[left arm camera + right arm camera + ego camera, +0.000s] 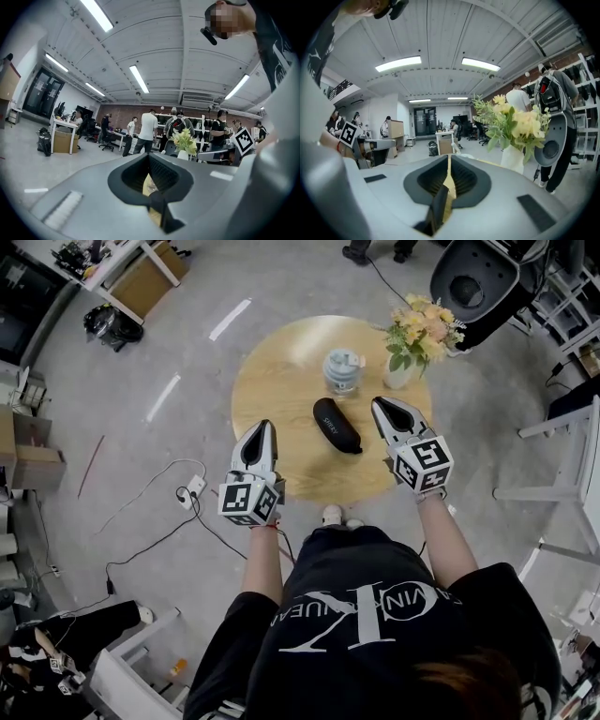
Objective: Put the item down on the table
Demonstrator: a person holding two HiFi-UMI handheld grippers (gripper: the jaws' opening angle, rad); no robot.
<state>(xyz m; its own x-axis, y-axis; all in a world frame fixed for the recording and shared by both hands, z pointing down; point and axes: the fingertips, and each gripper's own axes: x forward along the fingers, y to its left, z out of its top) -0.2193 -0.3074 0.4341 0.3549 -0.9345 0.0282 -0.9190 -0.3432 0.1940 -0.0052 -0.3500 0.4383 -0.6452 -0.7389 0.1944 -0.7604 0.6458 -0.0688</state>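
Note:
A black oblong item (337, 425) lies flat on the round wooden table (281, 381), near its front edge and between the two grippers. My left gripper (262, 427) hovers at the table's front left edge, left of the item, jaws shut with nothing in them. My right gripper (381, 403) sits just right of the item, also shut and empty. In the left gripper view the jaws (149, 161) meet in a closed line. The right gripper view shows the same closed seam (449, 165). Neither gripper touches the item.
A clear jar with a pale blue lid (343, 370) stands behind the item. A white vase of yellow flowers (419, 337) stands at the table's right rim, close to my right gripper (513, 124). Cables and a power strip (192, 489) lie on the floor to the left. Several people stand in the background (149, 131).

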